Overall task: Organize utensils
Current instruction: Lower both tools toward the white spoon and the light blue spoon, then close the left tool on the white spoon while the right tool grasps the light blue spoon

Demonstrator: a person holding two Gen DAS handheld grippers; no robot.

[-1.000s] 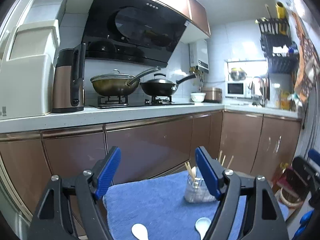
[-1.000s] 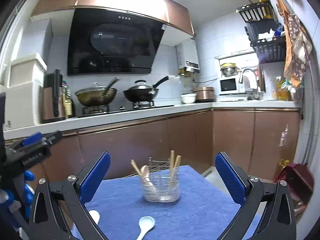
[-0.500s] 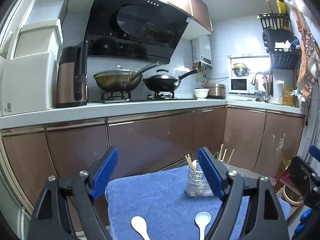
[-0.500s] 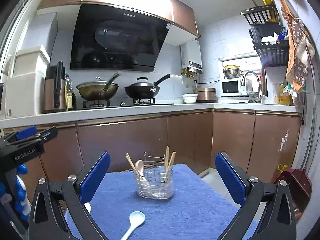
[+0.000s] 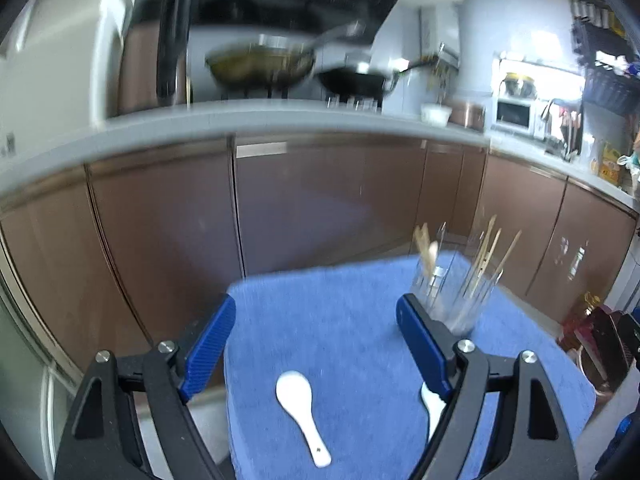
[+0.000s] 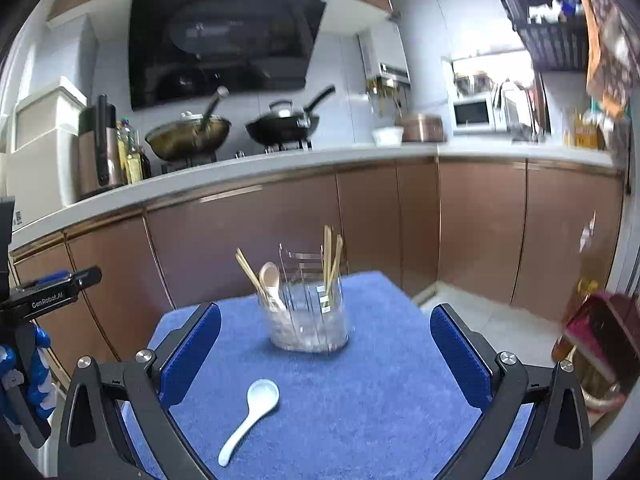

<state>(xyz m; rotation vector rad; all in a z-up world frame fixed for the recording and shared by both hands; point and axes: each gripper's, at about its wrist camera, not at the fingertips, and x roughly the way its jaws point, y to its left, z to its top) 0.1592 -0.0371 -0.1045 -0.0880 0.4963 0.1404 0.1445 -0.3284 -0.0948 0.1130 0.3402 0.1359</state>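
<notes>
A clear utensil holder point(image 6: 307, 320) with chopsticks and a wooden spoon stands at the back of a blue towel point(image 6: 360, 400); it also shows blurred in the left wrist view point(image 5: 456, 300). A white ceramic spoon point(image 5: 301, 412) lies between the fingers of my open, empty left gripper point(image 5: 316, 344). A second white spoon point(image 6: 252, 416) lies in front of the holder, between the fingers of my open, empty right gripper point(image 6: 326, 352); in the left wrist view it point(image 5: 431, 404) is partly hidden by the right finger.
Brown kitchen cabinets point(image 6: 280, 232) stand close behind the towel-covered table. A counter above carries a wok point(image 6: 188, 138), a black pan point(image 6: 282, 126) and a kettle point(image 6: 98, 148). The left gripper's body point(image 6: 36, 320) shows at the right wrist view's left edge. A red bin point(image 6: 596, 332) sits on the floor at right.
Both grippers have tilted down and moved closer to the towel. The spoons and holder sit larger and higher in view. Both grippers stay open.
</notes>
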